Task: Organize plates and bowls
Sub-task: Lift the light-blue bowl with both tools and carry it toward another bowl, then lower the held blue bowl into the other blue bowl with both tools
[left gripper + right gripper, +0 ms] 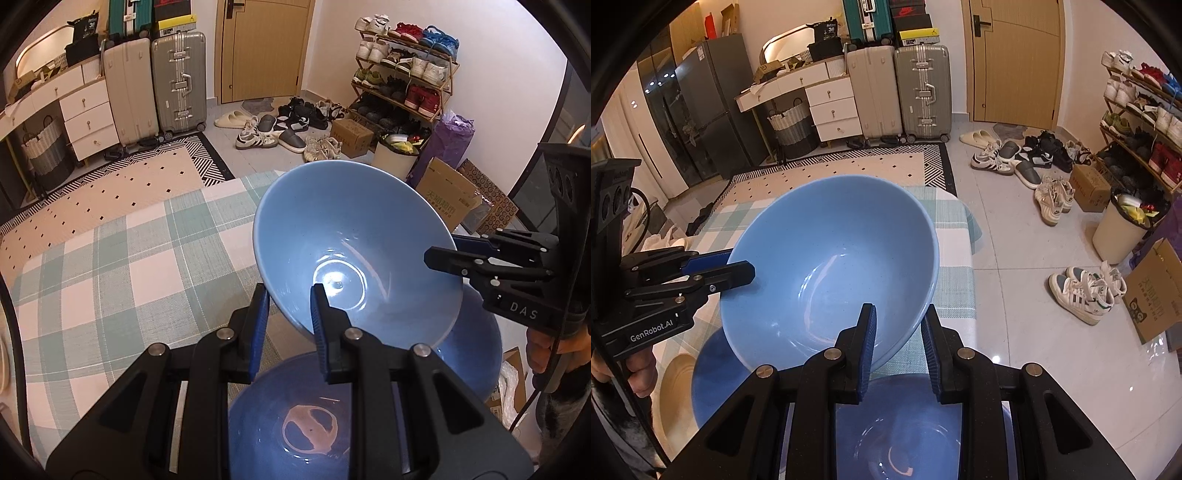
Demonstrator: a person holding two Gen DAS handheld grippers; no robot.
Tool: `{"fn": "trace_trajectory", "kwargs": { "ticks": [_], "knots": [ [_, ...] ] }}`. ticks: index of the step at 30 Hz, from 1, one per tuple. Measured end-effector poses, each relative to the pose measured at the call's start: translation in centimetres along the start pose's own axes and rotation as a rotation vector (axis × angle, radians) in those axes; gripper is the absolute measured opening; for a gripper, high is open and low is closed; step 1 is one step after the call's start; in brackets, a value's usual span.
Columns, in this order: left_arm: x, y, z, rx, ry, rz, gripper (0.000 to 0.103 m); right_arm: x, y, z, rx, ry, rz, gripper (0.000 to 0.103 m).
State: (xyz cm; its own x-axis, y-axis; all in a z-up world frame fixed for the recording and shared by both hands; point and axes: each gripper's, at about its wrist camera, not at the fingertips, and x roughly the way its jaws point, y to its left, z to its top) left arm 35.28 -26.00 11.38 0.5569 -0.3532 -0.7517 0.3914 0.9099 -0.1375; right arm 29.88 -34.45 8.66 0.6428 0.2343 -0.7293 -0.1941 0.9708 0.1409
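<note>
Above checked cloth, three blue bowls

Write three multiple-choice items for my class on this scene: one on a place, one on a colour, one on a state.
1. Where is the light blue bowl?
A in a sink
B lifted above a darker blue dish
C on a chair

2. The tablecloth has checks of:
A green and white
B red and black
C plain yellow

3. The left gripper is:
A wide open
B out of view
C shut on the bowl's rim

Key:
1 B, the dish shows beneath the tilted bowl.
2 A, pale green and white squares cover the cloth.
3 C, it pinches the near rim.
</note>
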Motion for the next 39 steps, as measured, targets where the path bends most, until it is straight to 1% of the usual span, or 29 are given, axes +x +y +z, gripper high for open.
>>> {"fn": "trace_trajectory", "kwargs": {
  "ticks": [11,17,29,39],
  "knots": [
    [-5.4,-1.2,-0.7,0.006,-0.046,0.011,0.02,-3.8,1.7,-0.5,-0.021,-0.047,0.0,0.026],
    [-8.0,-1.6,-1.7,0.005,-0.06,0.016,0.02,-5.4,2.9,-0.9,-0.032,-0.064,0.007,0.026],
    [-12.1,-2.1,-4.0,0.005,-0.078,0.037,0.02,-8.2,5.6,-2.4,-0.055,-0.09,0.034,0.026],
    [-14.1,-1.9,-6.2,-0.008,-0.078,0.055,0.02,-9.3,7.9,-3.7,-0.069,-0.094,0.062,0.026]
  ]
}}
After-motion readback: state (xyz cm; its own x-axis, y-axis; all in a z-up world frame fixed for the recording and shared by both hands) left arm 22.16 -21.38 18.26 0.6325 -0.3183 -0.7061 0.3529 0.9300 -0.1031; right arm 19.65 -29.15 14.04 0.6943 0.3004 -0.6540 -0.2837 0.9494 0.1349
